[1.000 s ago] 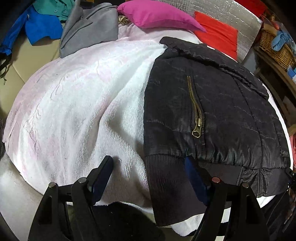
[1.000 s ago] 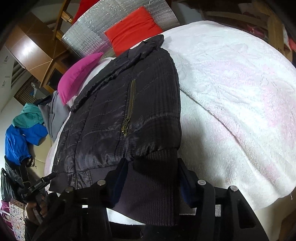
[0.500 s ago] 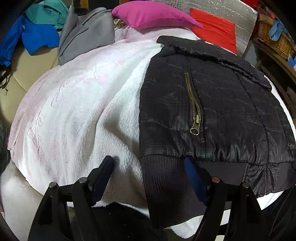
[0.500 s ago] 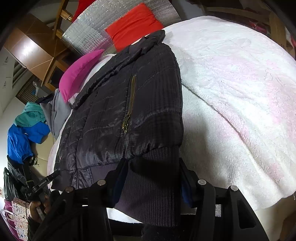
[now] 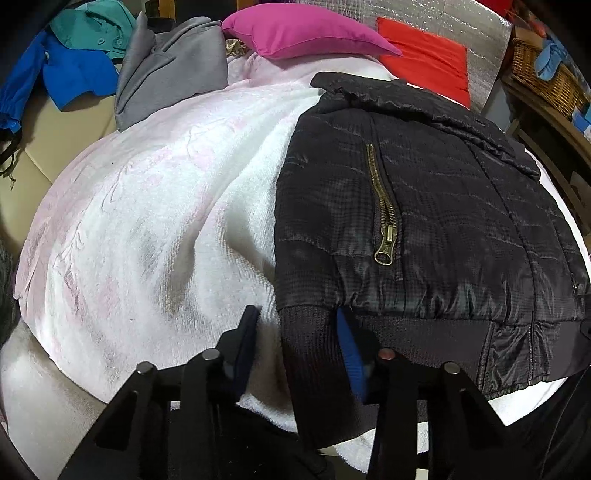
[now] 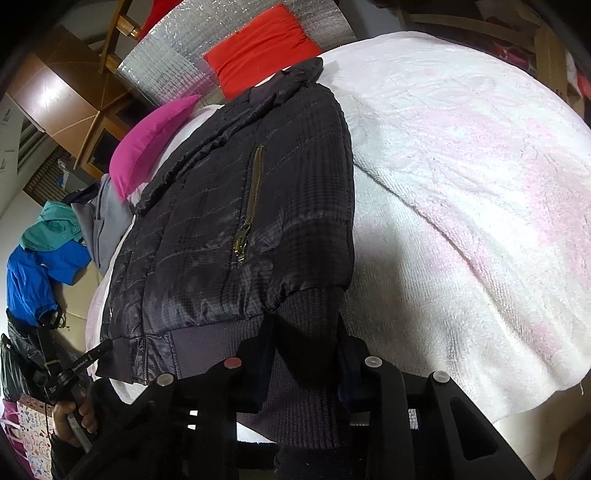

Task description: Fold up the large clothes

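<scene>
Two grippers: both at 6 o'clock of their own views, at the jacket's hem.
Left gripper (image 5: 295,332): fingers spread, straddling the hem's left corner without pressing it.
Bedcover: white-and-pink terry blanket (image 5: 147,206), filling 9 o'clock in the left view.
Jacket: black quilted puffer jacket (image 5: 443,221) lying flat on the blanket, brass pocket zipper (image 5: 384,218) centre, ribbed knit hem (image 5: 325,369) nearest the cameras.
Right gripper (image 6: 303,347): fingers pinching the hem at its right corner.
Background: magenta cushion (image 5: 303,33) at 12 o'clock, red cushion (image 5: 424,59) at 1 o'clock.
</scene>
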